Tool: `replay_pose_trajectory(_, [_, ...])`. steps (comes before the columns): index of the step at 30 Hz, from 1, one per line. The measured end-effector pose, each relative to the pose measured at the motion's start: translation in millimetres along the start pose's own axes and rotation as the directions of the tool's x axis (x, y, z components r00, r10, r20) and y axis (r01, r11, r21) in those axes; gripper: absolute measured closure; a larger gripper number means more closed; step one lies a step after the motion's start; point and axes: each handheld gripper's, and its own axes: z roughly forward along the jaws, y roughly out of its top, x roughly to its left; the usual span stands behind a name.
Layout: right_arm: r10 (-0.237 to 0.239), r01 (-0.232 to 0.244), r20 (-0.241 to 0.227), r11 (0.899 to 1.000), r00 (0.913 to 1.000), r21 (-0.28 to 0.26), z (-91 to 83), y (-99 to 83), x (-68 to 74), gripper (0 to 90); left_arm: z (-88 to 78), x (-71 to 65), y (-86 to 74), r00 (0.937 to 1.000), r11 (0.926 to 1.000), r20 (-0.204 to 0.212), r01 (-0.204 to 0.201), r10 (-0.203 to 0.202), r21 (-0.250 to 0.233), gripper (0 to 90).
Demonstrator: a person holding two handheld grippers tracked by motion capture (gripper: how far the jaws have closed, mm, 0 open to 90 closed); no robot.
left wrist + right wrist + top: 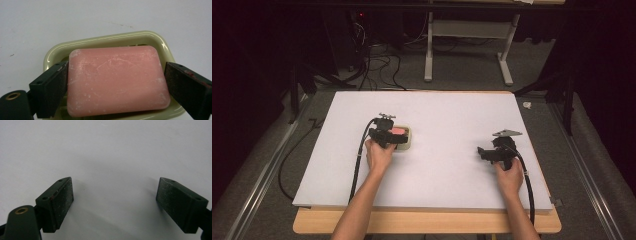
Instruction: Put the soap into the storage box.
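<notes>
A pink soap bar (116, 81) lies in a pale green dish (105, 41) left of centre on the white worktop (452, 115). The left tongs (116, 85) straddle its long axis, jaws parted, one pad touching, the other just clear. The right tongs (115, 205) rest wide open and empty, well apart.

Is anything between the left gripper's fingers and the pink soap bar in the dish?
Nothing visible. The left gripper straddles the soap bar lying in the pale green dish; the left-hand finger looks against the bar's side, the other just clear of it.
</notes>
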Motion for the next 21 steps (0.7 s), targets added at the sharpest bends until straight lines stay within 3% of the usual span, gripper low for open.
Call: replay_pose_trajectory(21, [0.000,0.000,0.000,1.000,1.0000,0.000,-0.1,0.0,0.0,14.9,-12.2,-0.3,-0.3,0.9991,0.9988,-0.002,-0.043,0.043,-0.022,11.9])
